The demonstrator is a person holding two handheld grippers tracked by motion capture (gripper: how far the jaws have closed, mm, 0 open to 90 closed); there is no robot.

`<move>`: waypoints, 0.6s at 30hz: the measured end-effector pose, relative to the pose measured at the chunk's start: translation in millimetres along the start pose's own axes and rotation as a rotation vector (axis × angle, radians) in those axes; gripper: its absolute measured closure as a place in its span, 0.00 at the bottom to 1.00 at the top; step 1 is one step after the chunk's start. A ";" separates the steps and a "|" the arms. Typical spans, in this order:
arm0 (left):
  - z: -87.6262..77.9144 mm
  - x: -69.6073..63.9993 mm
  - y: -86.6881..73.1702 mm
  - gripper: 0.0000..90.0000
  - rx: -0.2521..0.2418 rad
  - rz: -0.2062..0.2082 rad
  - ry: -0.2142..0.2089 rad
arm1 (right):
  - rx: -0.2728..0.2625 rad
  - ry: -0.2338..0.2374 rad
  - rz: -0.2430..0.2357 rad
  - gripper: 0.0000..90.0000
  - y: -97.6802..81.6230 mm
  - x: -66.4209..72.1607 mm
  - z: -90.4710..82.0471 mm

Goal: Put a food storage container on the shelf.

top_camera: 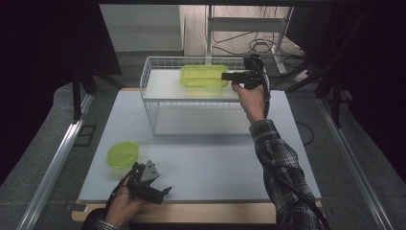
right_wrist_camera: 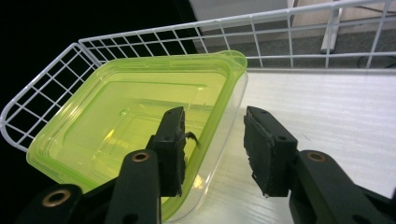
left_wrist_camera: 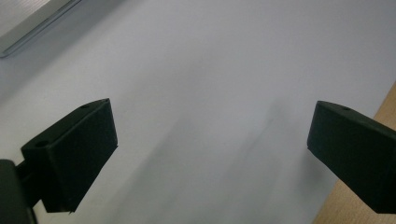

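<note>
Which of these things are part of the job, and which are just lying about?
In the job:
green box
wire basket
right tool, one jaw inside the box's rim, one outside

Lying about:
round green tub
left tool, open over the table

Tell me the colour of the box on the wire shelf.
Translucent lime green box, with a clear rim; the right gripper view shows it best.

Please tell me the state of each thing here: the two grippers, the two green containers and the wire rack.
Right gripper: open, jaws astride the container's rim, not pressing it.
Left gripper: open, holding nothing, above the table.
Rectangular green container: upright, uncovered, on the rack's upper shelf.
Wire rack: standing on the table.
Small green container: on the table, apart from the left gripper.
</note>
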State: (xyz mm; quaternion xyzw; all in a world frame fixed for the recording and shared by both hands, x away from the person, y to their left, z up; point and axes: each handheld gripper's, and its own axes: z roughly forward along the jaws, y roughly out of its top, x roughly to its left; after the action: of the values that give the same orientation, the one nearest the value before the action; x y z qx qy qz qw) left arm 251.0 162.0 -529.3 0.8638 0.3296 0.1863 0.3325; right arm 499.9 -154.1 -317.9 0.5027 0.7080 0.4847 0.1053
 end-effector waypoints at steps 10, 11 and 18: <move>-0.9 0.2 0.3 0.02 -0.003 -0.006 0.003 | -0.006 0.055 -0.035 0.42 1.8 1.9 -8.7; -0.9 0.2 0.3 0.02 -0.003 -0.006 0.003 | -0.006 0.055 -0.035 0.42 1.8 1.9 -8.7; -0.8 0.2 0.5 0.02 0.000 -0.003 0.005 | 0.001 0.092 -0.071 0.31 -3.1 2.7 -15.2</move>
State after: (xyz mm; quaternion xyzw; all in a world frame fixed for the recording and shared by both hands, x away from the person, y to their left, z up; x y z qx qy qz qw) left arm 251.0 162.2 -528.3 0.8627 0.3319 0.1880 0.3320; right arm 487.1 -160.7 -311.8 0.4544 0.7297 0.5030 0.0895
